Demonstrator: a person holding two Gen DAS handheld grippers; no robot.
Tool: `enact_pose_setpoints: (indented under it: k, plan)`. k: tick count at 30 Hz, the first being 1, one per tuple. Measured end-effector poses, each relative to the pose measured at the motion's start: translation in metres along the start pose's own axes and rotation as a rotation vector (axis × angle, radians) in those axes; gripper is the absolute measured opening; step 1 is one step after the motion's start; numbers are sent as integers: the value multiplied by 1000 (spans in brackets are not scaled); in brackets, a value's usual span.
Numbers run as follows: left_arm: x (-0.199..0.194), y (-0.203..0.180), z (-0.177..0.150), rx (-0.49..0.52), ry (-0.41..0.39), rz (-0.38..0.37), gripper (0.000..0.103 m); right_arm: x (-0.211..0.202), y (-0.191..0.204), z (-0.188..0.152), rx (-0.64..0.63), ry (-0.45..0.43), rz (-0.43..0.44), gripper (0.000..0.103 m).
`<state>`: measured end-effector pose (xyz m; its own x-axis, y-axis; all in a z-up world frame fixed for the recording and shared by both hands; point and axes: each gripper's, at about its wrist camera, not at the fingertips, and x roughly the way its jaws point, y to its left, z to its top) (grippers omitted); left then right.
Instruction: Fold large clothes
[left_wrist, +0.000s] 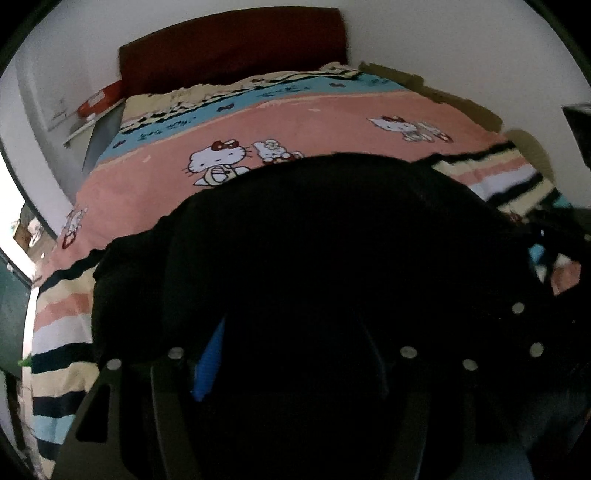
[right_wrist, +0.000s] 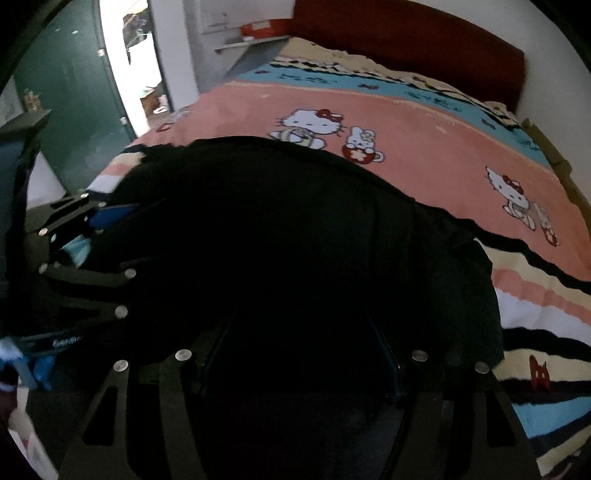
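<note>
while the black garment lies bunched on the bed near its striped foot end, left tongs then right tongs hover over it, dark on dark, so i cannot tell whether either pinches cloth. judgement: find two matching edge corners, grip evenly, draw flat before folding.

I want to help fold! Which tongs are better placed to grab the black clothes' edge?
Probably left: the left tongs sit right at the black clothes' edge; the right tongs hang over its middle.
</note>
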<state>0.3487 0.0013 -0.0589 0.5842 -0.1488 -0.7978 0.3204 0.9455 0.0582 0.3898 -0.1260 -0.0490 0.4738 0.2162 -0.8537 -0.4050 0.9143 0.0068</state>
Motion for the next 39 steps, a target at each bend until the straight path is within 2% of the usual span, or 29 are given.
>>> enact_pose_setpoints:
  k: [5,12,22,33,39]
  plan:
    - [3,-11,-20,6,17,-3,64,-15,4,-30,-19,23,26,66]
    - [19,-27,-41,11,-58,70,66,10,-5,-57,48,13,35,66]
    - [30,-30,-49,-4,-113,82,66,31,-10,-63,57,-29,29,67]
    - [33,-30,-50,0,-92,93,66,37,-7,-67,57,-29,-1,67]
    - [1,-25,-52,-15,-116,87,66,20,-4,-62,75,-21,-10,66]
